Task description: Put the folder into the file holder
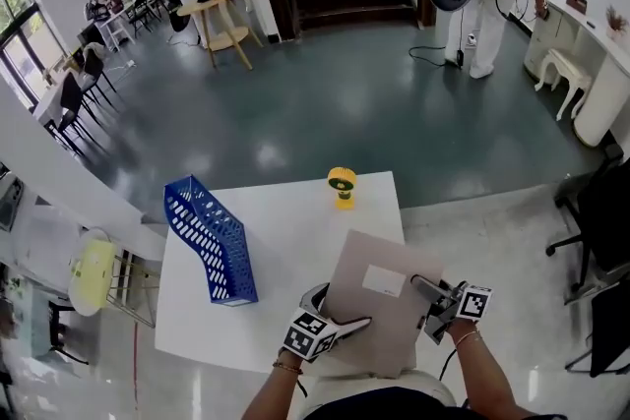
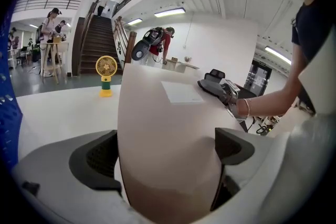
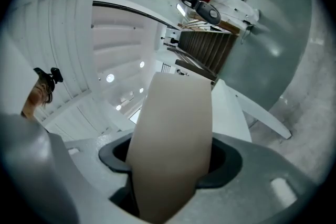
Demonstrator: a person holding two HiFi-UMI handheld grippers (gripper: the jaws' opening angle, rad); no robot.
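A tan folder [image 1: 379, 310] with a white label hangs tilted over the near right corner of the white table [image 1: 285, 211]. My left gripper [image 1: 340, 310] grips its lower left corner, and in the left gripper view the folder [image 2: 173, 128] fills the space between the jaws of that gripper [image 2: 168, 155]. My right gripper [image 1: 428, 295] is shut on the folder's right edge; the sheet [image 3: 173, 134] runs up between the jaws of that gripper [image 3: 170, 160]. A blue mesh file holder [image 1: 212, 241] stands empty on the table's left side, well apart from the folder.
A small yellow fan [image 1: 342, 185] stands at the table's far edge. A yellow chair [image 1: 91, 275] sits left of the table and a black office chair [image 1: 600, 211] to the right. People, a wooden table [image 1: 221, 10] and a staircase are far behind.
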